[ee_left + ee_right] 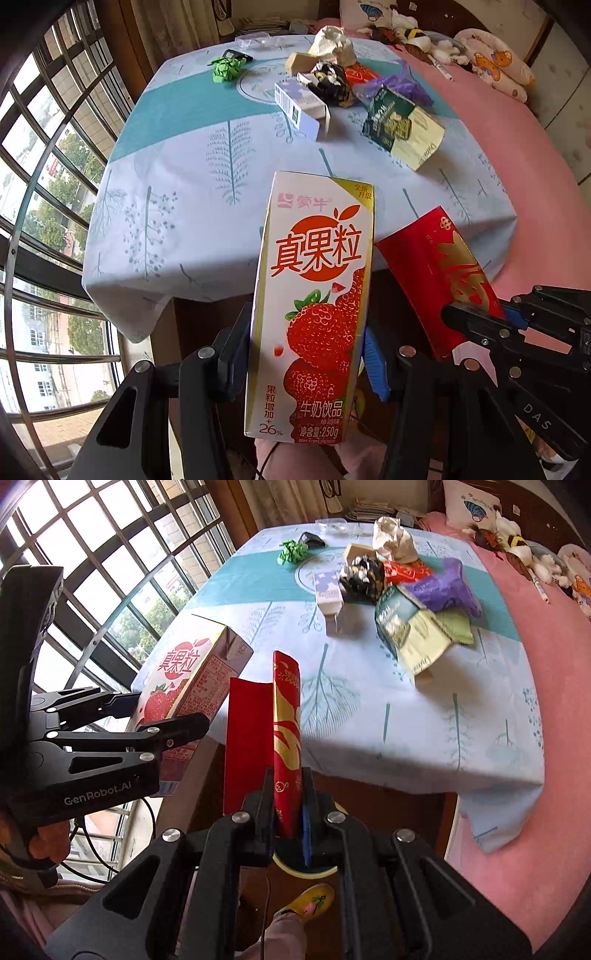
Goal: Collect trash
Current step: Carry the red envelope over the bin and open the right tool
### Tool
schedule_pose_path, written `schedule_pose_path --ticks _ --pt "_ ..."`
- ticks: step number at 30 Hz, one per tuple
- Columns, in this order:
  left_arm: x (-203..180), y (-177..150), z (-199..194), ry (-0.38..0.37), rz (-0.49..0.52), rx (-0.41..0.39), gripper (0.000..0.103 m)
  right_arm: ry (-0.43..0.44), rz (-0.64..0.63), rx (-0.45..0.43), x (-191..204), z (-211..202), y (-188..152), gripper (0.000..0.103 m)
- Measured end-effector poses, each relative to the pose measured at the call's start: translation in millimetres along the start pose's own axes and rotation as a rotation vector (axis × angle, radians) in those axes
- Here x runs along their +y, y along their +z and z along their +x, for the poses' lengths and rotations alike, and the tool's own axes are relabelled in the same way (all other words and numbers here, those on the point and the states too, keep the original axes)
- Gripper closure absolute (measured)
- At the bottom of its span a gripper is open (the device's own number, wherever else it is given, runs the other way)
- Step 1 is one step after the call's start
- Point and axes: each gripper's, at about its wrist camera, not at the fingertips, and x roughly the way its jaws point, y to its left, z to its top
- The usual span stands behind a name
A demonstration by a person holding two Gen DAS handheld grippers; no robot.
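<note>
Strawberry milk carton (314,302) sits clamped in my left gripper (306,354), red envelope (286,746) pinched in my right gripper (288,812); I'd carry both level, clear of the table's near edge (406,764).

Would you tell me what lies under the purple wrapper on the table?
The purple wrapper rests on a dark green packet and a pale green sheet, with a red-orange wrapper beside it. Whatever is beneath its middle is covered.
</note>
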Motion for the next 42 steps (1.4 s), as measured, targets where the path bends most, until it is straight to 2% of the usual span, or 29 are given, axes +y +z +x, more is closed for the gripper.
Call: schedule_pose_path --ticks 5,9,15,19,23,26,28,29,30,31,36,42 --pt "-19.2 -39.0 34.6 0.014 0.046 0.083 0.051 0.012 0.050 0.081 -6.9 27.8 -51.9 0.095" --pt "-29.4 -70.8 86.4 0.006 0.074 0.161 0.051 0.004 0.113 0.155 -17.4 72.0 -91.1 0.095" --pt "-37.6 -124.5 192.2 -0.021 0.092 0.255 0.050 -0.037 0.217 0.256 -44.3 175.5 -151.1 0.095" --pt "-39.7 -155.6 259.9 -0.025 0.094 0.275 0.050 -0.074 0.262 0.307 -64.5 252.9 -191.7 0.095" --pt "-40.0 -178.9 309.3 -0.022 0.098 0.267 0.050 -0.112 0.280 0.337 -81.3 318.2 -219.2 0.094" --pt "-39.8 -188.1 335.4 -0.049 0.096 0.287 0.043 -0.126 0.287 0.352 -90.0 352.0 -235.0 0.094" --pt "-37.4 -190.7 345.2 -0.029 0.094 0.291 0.024 -0.124 0.306 0.361 -94.4 364.6 -243.9 0.083" --pt "-33.5 -192.4 348.6 -0.030 0.086 0.294 0.018 -0.129 0.319 0.363 -99.7 370.2 -246.3 0.077" --pt "-30.3 -192.7 350.2 -0.040 0.075 0.297 0.010 -0.137 0.330 0.362 -103.5 373.4 -249.4 0.060" --pt "-24.0 -190.2 349.8 -0.045 0.067 0.298 0.010 -0.142 0.342 0.357 -107.8 374.0 -252.2 0.047" --pt "-2.5 -180.5 336.0 -0.044 0.058 0.268 0.010 -0.162 0.359 0.299 -105.6 365.2 -251.8 0.045" --pt "5.1 -161.8 281.7 -0.049 0.051 0.215 0.010 -0.208 0.318 0.256 -89.7 323.9 -233.1 0.043"
